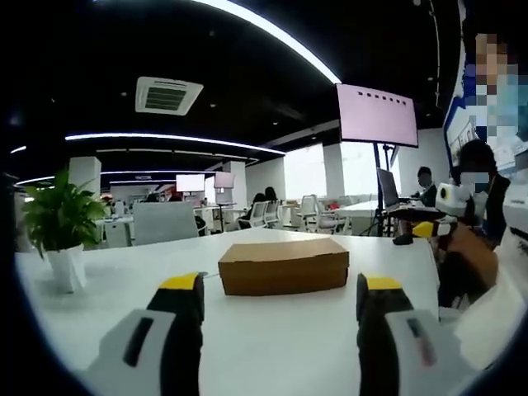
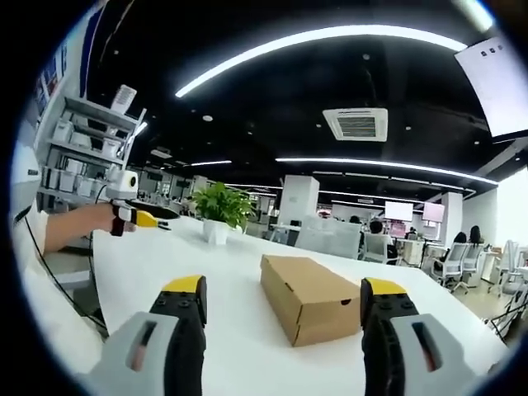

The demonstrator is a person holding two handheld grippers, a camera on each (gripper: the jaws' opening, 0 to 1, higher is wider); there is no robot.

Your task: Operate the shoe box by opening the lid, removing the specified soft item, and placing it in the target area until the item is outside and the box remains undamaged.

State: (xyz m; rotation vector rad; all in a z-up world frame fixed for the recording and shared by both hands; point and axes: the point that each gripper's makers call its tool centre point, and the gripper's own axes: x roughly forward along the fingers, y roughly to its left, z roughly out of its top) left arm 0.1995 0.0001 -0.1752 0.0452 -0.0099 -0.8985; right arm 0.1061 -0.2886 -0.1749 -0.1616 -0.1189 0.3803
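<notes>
— What have you got in the left gripper view?

— From the left: a plant (image 1: 59, 216) in a white pot at the table's (image 1: 272, 338) edge, then the box (image 1: 283, 266) lying in the middle of the white table, lid shut, long side towards me. My left gripper (image 1: 280, 304) sits low in front of it, jaws spread wide, nothing between them, the box well ahead of the tips. Further right a screen (image 1: 376, 115) stands on a stand, and at the far right I see the right gripper (image 1: 429, 231) in a hand, yellow tips showing.

— And the right gripper view?

— At the left, the other gripper is held in a hand over the table's far edge, shelves (image 2: 78, 140) behind it. Then the plant, near the far side of the table. The box lies right of centre, turned corner-on to me, lid closed. My right gripper's jaws are parted wide and empty, the box ahead between them, not touched.

— Is the soft item visible?

— I cannot tell; the lid is on.
</notes>
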